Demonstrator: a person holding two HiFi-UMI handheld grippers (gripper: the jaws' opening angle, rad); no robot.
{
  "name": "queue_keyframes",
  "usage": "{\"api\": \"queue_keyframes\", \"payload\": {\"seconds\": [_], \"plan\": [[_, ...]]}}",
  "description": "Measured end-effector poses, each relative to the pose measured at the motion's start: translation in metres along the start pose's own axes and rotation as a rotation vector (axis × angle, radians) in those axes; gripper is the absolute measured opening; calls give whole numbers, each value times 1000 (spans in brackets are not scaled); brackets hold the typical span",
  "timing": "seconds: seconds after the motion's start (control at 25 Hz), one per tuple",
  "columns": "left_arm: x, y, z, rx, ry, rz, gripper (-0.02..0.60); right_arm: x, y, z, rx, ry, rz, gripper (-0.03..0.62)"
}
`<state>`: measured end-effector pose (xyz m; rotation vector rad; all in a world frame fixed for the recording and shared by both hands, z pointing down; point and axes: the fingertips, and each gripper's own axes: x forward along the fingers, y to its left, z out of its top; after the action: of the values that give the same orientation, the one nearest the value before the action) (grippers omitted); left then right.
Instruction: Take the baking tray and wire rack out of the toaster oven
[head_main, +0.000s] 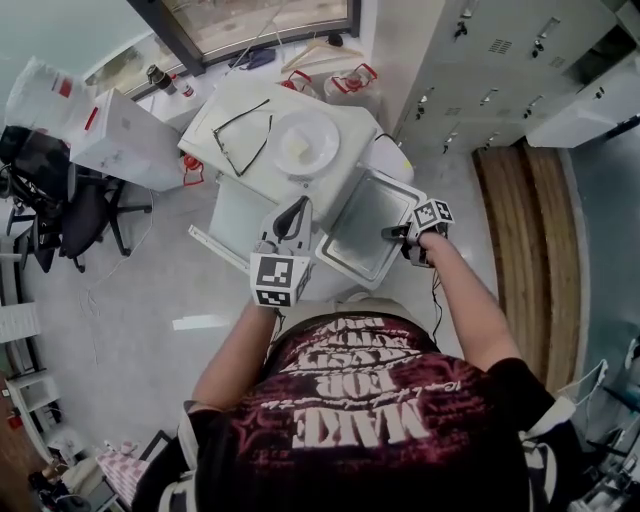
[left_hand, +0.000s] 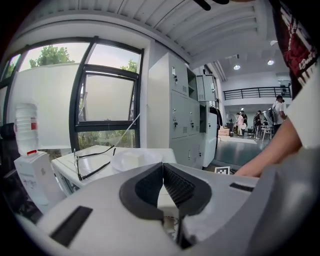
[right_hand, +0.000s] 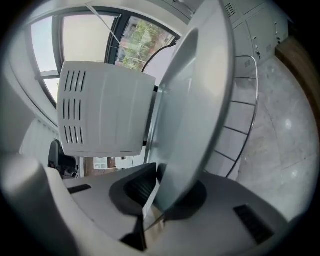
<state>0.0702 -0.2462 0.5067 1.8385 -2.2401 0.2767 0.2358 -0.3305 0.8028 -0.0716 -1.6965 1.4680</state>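
One left gripper (head_main: 298, 210), jaws shut together, empty; ahead of it one white toaster oven (head_main: 232, 100) bearing one pair of glasses (head_main: 245, 135) and one plate (head_main: 305, 140); one baking tray (head_main: 362, 225) pinched at its rim by right gripper (head_main: 392, 232); one wire rack (right_hand: 248, 107) just beyond, right of those jaws.

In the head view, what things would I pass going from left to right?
Black office chair → white box → black wire frame → white plate → baking tray → wooden floor strip.
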Motion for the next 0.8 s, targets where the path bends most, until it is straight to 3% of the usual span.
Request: {"api": "queue_keyframes", "payload": {"seconds": [0.24,0.48,0.8], "plan": [[1,5,7,5,-4,-60,8,-5,3,1,-34,21,-108,112],[4,8,11,18,-5,-160,8,-15,9,5,-2,-36,-169,200],[1,25,9,27,18,-260,8,-15,11,7,53,-74,-301,238]]}}
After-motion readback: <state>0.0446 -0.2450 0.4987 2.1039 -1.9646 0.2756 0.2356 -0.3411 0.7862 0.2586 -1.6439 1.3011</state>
